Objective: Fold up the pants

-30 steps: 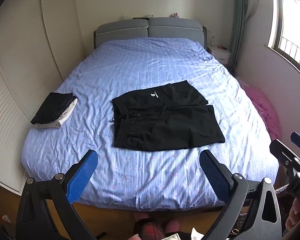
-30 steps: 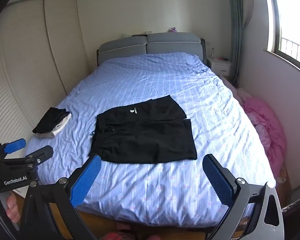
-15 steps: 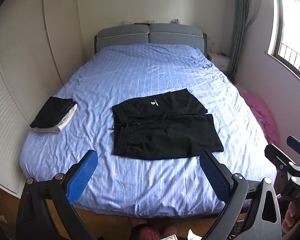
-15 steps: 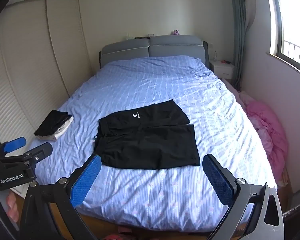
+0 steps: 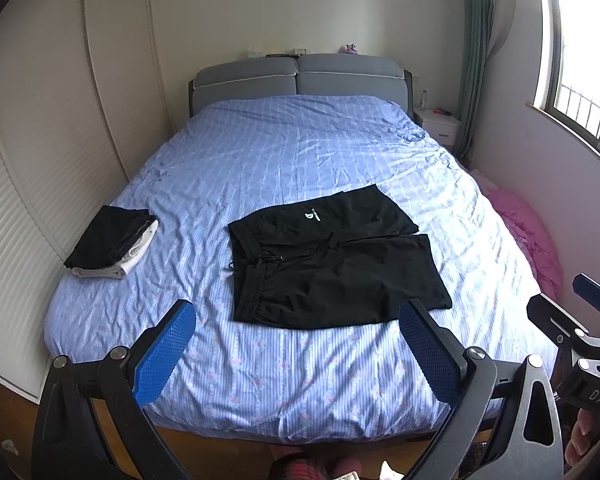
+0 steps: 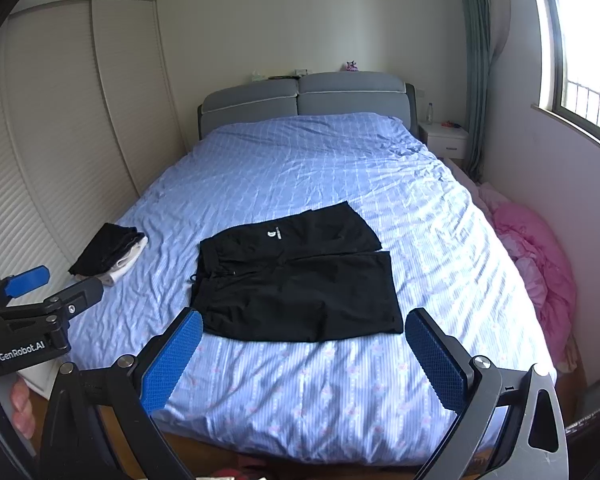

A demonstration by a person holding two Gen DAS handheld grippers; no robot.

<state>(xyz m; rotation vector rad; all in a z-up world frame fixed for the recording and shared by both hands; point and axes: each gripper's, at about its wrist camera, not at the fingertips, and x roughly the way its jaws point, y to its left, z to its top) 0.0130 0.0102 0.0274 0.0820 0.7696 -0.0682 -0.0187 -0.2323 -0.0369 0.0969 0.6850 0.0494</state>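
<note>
Over the last second both wrist views have pulled back and risen: the bed (image 5: 300, 380) now shows more of its foot edge and of the wooden floor below it, and the black shorts (image 5: 332, 264) sit farther up in both views. The garment itself has not shifted on the sheet, and its outline matches the earlier frames.

Current state:

- Black shorts: spread flat on the blue striped sheet, near the foot of the bed and slightly right of centre. The waistband and drawcord face the left side of the bed, the leg openings face the right. The white logo lies on the far leg. No fold is visible.
- Left gripper (image 5: 300, 356): jaws spread wide and empty, held off the foot of the bed, well apart from the shorts.
- Right gripper (image 6: 304, 360): jaws likewise released and empty, in the same stand-off position.
- Folded clothes stack (image 5: 112, 244): dark items on a white one, near the left edge of the bed, well apart from the shorts.
- Pink bedding (image 6: 540, 256): heaped on the floor beside the right side of the bed.

Assessment: the withdrawal indicates a pause at the start position, not a grasp in progress. The task reads as not yet begun. The next move calls for both grippers to advance and take one long edge, probably at the waistband and at the hem.
</note>
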